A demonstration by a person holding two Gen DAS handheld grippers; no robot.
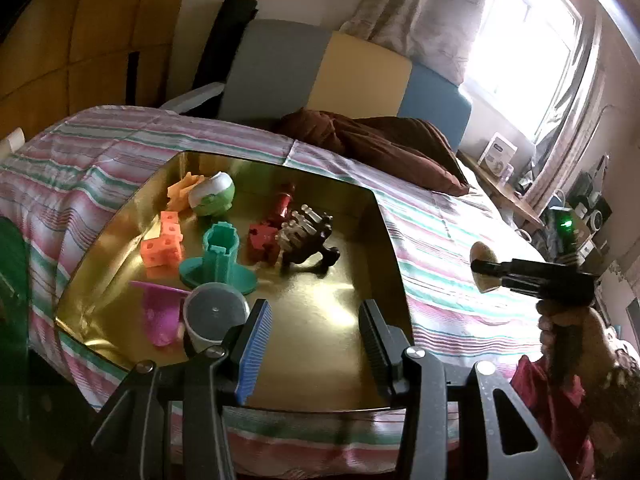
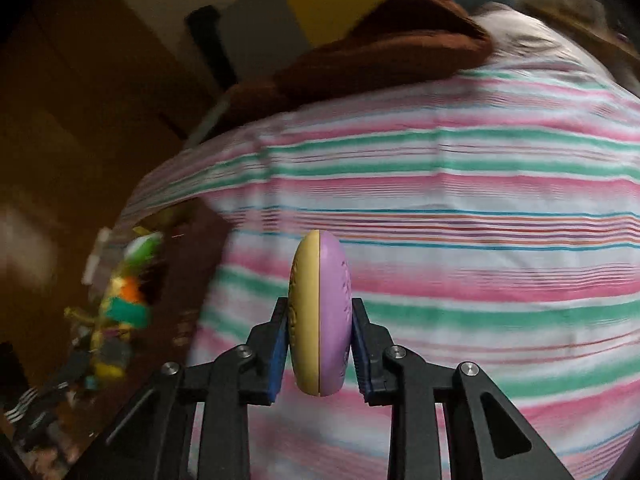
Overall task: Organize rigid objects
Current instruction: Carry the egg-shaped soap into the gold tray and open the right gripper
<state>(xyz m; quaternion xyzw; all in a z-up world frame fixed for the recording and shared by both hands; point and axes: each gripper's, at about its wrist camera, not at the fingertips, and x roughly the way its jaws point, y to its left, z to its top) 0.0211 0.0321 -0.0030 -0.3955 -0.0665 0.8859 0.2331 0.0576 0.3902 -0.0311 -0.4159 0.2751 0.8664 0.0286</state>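
A shiny gold tray (image 1: 320,360) lies on the striped bedspread (image 1: 440,240). It holds orange cubes (image 1: 164,246), a teal stand (image 1: 218,264), a green-and-white ball (image 1: 212,196), a red block (image 1: 262,240), a dark skeleton-like figure (image 1: 306,240), a pink piece (image 1: 160,312) and a grey-lidded cup (image 1: 214,316). My left gripper (image 1: 314,308) hovers open over the tray's near side, nothing between its pads. My right gripper (image 2: 320,304) is shut on a flat disc (image 2: 320,320), half yellow and half purple, held on edge above the bedspread (image 2: 480,200). That disc (image 1: 482,254) hangs to the right of the tray.
A brown pillow (image 1: 380,148) lies behind the tray against a grey, yellow and blue headboard (image 1: 360,68). A cluttered side table (image 1: 504,188) stands under the bright window at right. A person's hand (image 1: 568,328) holds the right gripper. The tray's toys (image 2: 128,300) show blurred at far left.
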